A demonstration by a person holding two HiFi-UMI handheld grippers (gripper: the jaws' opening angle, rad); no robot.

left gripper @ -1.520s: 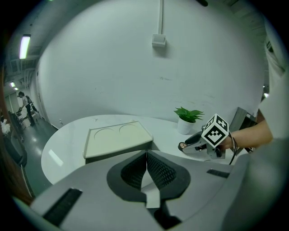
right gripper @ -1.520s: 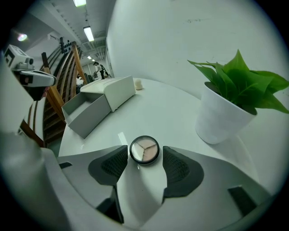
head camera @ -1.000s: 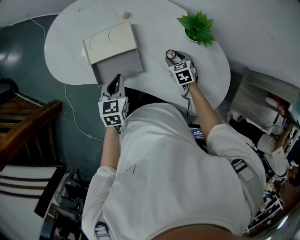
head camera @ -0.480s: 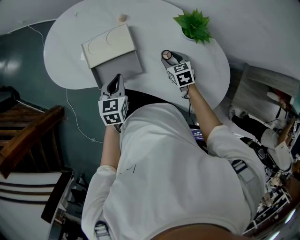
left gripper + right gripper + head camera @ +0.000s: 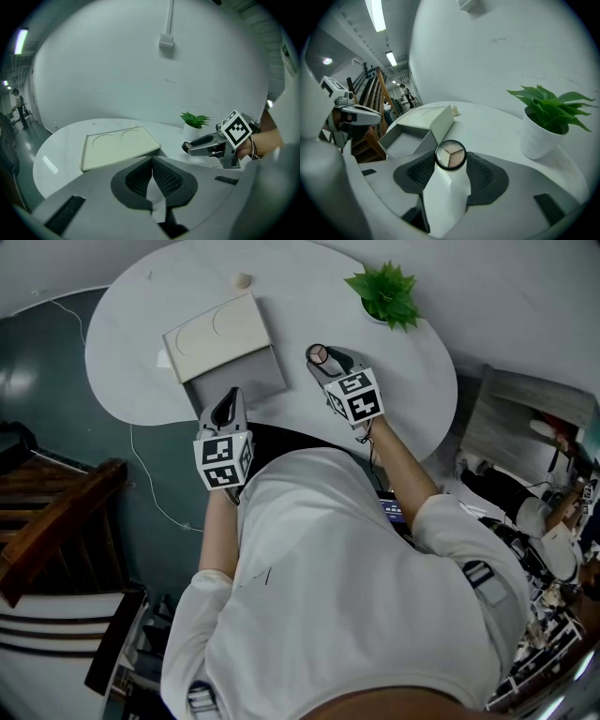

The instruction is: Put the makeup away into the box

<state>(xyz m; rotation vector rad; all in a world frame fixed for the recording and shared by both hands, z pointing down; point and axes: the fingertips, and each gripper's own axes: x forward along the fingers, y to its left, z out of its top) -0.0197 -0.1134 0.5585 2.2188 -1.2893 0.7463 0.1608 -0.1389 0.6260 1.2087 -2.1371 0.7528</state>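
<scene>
A round compact (image 5: 450,155) with three beige shades sits between the pads of my right gripper (image 5: 450,165), which is shut on it. In the head view this gripper (image 5: 323,359) holds the compact (image 5: 318,353) above the white table, just right of the box. The box has a cream lid (image 5: 217,334) and an open grey tray (image 5: 242,382) facing the person. My left gripper (image 5: 228,409) hovers at the tray's near edge, its pads (image 5: 159,174) pressed together with nothing between them. Seen from the right gripper, the tray (image 5: 404,142) lies left of the compact.
A potted green plant (image 5: 389,294) stands at the table's back right, close to my right gripper. A small beige item (image 5: 243,280) lies behind the box. The round white table (image 5: 131,343) ends at a dark floor on the left, where wooden stairs (image 5: 47,512) stand.
My right gripper has risen and moved left toward the box, carrying the compact. The left gripper has stayed at the tray's near edge.
</scene>
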